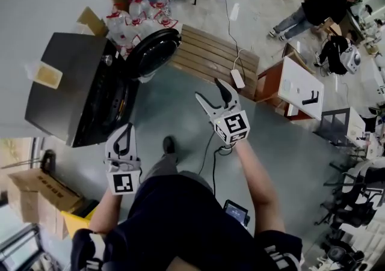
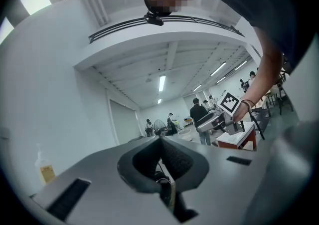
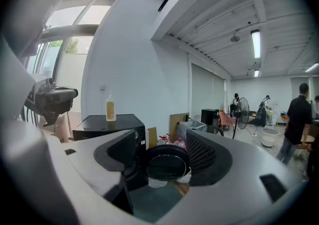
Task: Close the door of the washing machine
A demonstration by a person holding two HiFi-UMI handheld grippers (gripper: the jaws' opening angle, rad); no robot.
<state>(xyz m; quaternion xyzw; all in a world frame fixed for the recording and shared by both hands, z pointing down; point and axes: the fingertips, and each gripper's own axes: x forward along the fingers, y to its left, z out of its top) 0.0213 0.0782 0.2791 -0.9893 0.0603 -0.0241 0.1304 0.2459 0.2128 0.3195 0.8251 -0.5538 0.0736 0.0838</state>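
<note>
Currently, right gripper (image 1: 209,89): jaws spread, nothing between. Round black glass washing-machine door (image 1: 153,52) stands swung open, ahead-left and well apart. Left gripper (image 1: 124,131): jaws pressed together, near the dark grey box-shaped washing machine (image 1: 66,77). Judgement: right is better placed to push.

Grey floor (image 1: 180,121), white wall (image 3: 142,69), strip lights (image 3: 256,44)
</note>
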